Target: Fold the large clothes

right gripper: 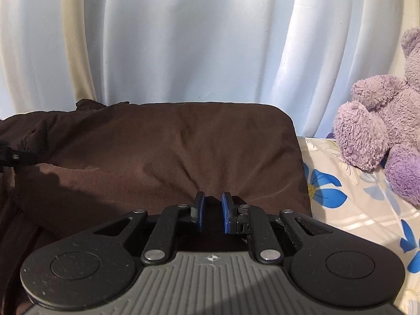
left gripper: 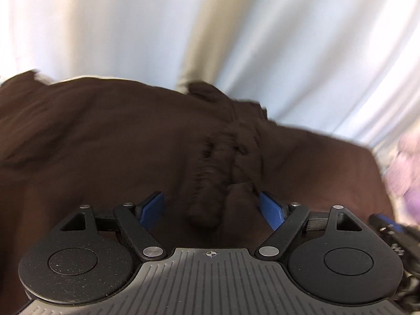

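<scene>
A large dark brown garment [left gripper: 92, 144] lies spread on the bed and fills the lower half of both views. My left gripper [left gripper: 212, 204] is open wide. A bunched ridge of the brown cloth [left gripper: 210, 173] runs between its blue pads [left gripper: 151, 210], and neither pad touches it. In the right wrist view the garment [right gripper: 170, 144] is folded, with a rounded far right corner. My right gripper [right gripper: 213, 207] is nearly closed at its near edge. Dark cloth fills the narrow gap, and creases run in toward the pads.
A white curtain [right gripper: 183, 52] hangs right behind the bed. A purple plush bear [right gripper: 380, 131] sits to the right on a floral sheet [right gripper: 354, 210]. The bear shows blurred at the right edge of the left wrist view [left gripper: 407, 173].
</scene>
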`<state>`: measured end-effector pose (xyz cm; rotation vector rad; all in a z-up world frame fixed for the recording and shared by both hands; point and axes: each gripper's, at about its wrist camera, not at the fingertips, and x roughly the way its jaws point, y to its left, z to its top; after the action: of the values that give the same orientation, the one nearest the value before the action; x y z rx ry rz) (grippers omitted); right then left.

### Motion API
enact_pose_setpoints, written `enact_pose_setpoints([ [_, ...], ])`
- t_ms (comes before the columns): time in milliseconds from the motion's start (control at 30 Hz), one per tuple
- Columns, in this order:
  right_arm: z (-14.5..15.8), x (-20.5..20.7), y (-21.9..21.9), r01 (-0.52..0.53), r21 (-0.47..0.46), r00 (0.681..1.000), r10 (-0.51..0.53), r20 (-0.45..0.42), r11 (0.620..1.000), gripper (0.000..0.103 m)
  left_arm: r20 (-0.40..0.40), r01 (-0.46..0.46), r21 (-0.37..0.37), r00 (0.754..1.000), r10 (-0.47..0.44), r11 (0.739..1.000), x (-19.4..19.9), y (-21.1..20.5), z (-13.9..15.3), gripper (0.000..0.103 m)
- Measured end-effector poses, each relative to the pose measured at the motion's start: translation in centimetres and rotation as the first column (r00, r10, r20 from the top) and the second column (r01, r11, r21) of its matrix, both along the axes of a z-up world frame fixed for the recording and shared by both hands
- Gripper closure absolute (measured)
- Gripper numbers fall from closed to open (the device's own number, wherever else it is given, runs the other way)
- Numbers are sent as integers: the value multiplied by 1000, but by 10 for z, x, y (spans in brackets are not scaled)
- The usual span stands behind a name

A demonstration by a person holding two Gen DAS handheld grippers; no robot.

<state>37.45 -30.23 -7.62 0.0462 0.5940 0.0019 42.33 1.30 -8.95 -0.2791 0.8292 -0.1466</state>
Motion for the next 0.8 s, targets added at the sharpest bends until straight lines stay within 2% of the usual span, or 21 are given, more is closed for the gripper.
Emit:
enact_pose_setpoints([
  [133,26,-9,13,-28,38,999,27,33,999,91,50,-130,-129,989,137,983,-34,70,32,7],
  [167,35,-12,22,-58,48,997,56,49,997,91,63,-183,-154,979,195,971,-44,90,38,7],
  [233,52,-17,50,-146,68,987,140,82,987,91,76,-309,-173,942,326,935,-61,132,45,7],
  [300,67,-19,83,-246,88,966,236,108,965,91,64,-446,-146,886,459,883,-76,172,47,7],
  [400,80,-18,138,-376,110,924,363,116,920,91,1,-631,-111,772,635,767,-95,226,40,7],
  [467,85,-18,175,-440,106,895,426,132,891,91,-28,-705,-140,705,709,696,-110,258,30,7],
  [533,87,-16,212,-487,119,872,473,130,865,91,-70,-754,-159,653,754,638,-120,282,18,8],
  [600,85,-10,246,-531,155,847,519,115,833,91,-112,-786,-181,613,782,591,-134,306,6,11],
  [667,82,-5,277,-561,153,828,549,116,813,91,-152,-801,-247,587,795,545,-141,325,-8,11],
  [800,75,4,326,-587,161,810,575,117,793,91,-173,-793,-405,556,813,455,-140,358,-30,11],
])
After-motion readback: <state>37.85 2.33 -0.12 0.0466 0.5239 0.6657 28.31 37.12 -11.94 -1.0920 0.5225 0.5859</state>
